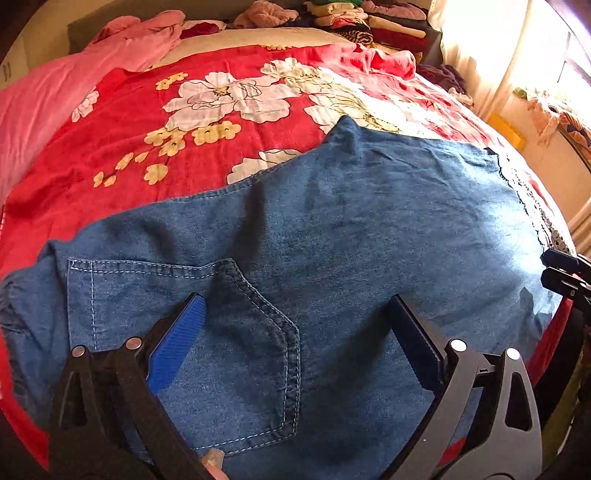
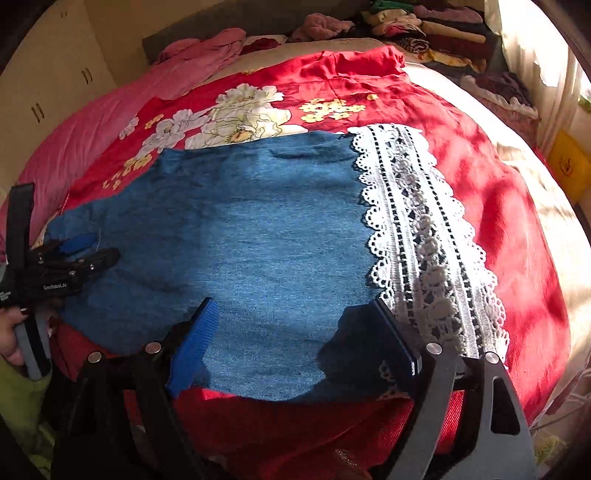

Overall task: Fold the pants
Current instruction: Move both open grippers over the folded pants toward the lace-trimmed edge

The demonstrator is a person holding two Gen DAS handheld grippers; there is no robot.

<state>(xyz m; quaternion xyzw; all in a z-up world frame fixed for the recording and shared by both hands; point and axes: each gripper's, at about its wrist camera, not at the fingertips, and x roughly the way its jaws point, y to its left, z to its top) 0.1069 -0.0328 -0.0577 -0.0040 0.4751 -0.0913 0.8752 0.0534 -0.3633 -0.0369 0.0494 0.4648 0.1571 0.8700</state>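
Observation:
Blue denim pants [image 1: 332, 229] lie flat on the red floral bedspread [image 1: 184, 110], back pocket [image 1: 192, 332] up near the waist at the left. White lace trim [image 2: 417, 229] edges the leg hem at the right. My left gripper [image 1: 295, 325] is open and empty, hovering over the pocket area. My right gripper [image 2: 295, 328] is open and empty above the near edge of the pants [image 2: 240, 229], beside the lace. The right gripper also shows at the right edge of the left wrist view [image 1: 561, 273]. The left gripper shows at the left of the right wrist view [image 2: 85, 254].
A pink quilt [image 1: 55, 92] lies along the bed's far left. Stacks of folded clothes [image 1: 369, 22] sit beyond the bed's far end. A sunlit curtain [image 1: 498, 48] and a yellow item [image 2: 567, 166] stand at the right. The bed's near edge is just under both grippers.

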